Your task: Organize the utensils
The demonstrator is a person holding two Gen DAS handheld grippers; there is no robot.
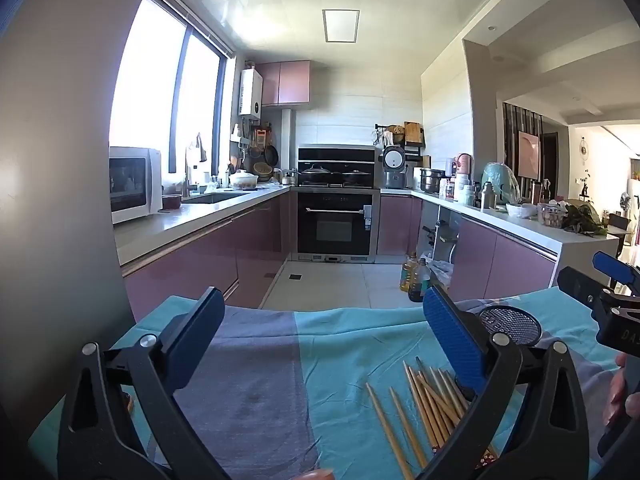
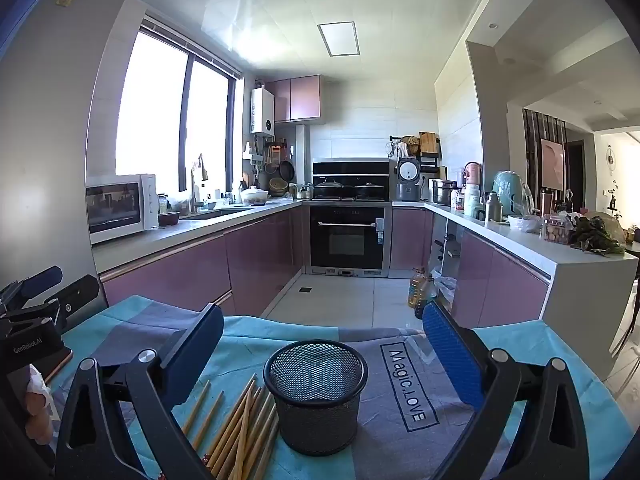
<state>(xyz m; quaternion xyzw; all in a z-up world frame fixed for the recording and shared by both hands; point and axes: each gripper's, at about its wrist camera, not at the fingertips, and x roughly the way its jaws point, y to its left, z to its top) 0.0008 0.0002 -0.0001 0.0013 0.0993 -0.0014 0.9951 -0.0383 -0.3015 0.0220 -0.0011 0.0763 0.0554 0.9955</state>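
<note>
Several wooden chopsticks lie loose on a teal and grey cloth, partly under my left gripper's right finger. A black mesh cup stands upright on the cloth, just right of the chopsticks. Only the cup's mesh rim shows in the left wrist view. My left gripper is open over the cloth with nothing between its fingers. My right gripper is open too, above and in front of the cup, holding nothing. Each gripper shows at the edge of the other's view.
The cloth covers a table at the mouth of a kitchen. Purple cabinets line both sides, with an oven at the far end. Oil bottles stand on the floor beyond the table. A hand shows at the right edge.
</note>
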